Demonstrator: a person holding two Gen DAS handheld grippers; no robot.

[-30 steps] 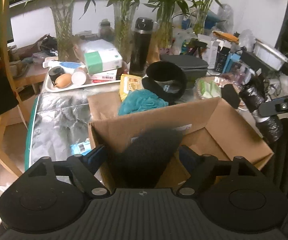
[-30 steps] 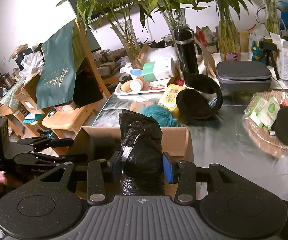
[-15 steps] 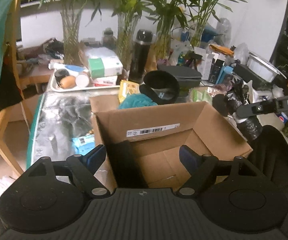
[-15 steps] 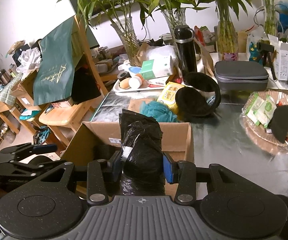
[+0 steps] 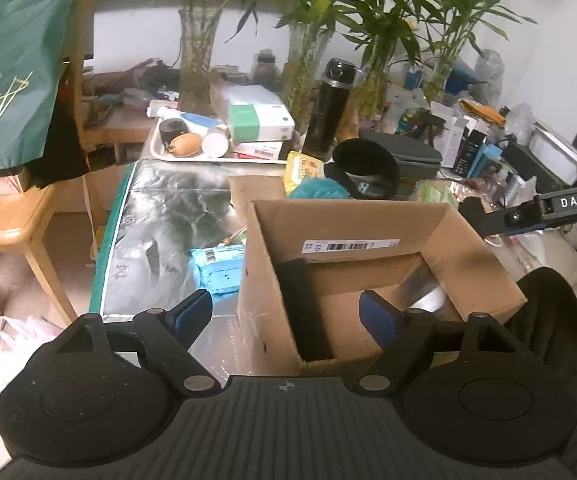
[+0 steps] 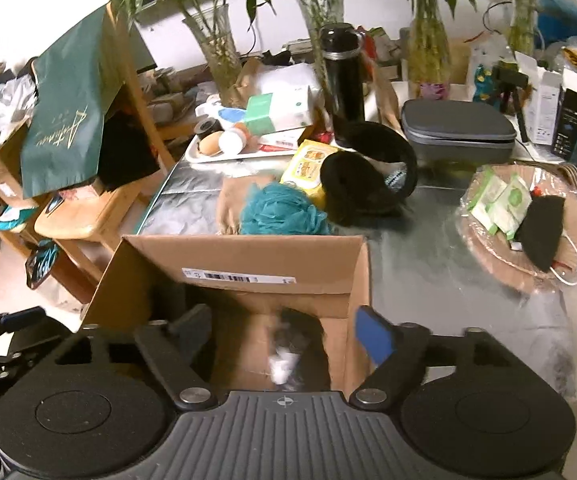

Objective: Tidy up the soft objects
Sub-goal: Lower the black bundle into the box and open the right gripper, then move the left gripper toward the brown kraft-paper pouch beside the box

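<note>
Dropped from the right gripper [image 6: 284, 328], whose jaws have just been opening and now stand wide apart, the black bag [image 6: 296, 344] lies blurred inside the box [image 6: 248, 256] on the bench [image 6: 428, 272]. Left gripper [image 5: 286, 316] hovers over the box's near corner, jaws spread and gripping nothing; a teal pouf [image 6: 282, 210] lies just behind the box
</note>
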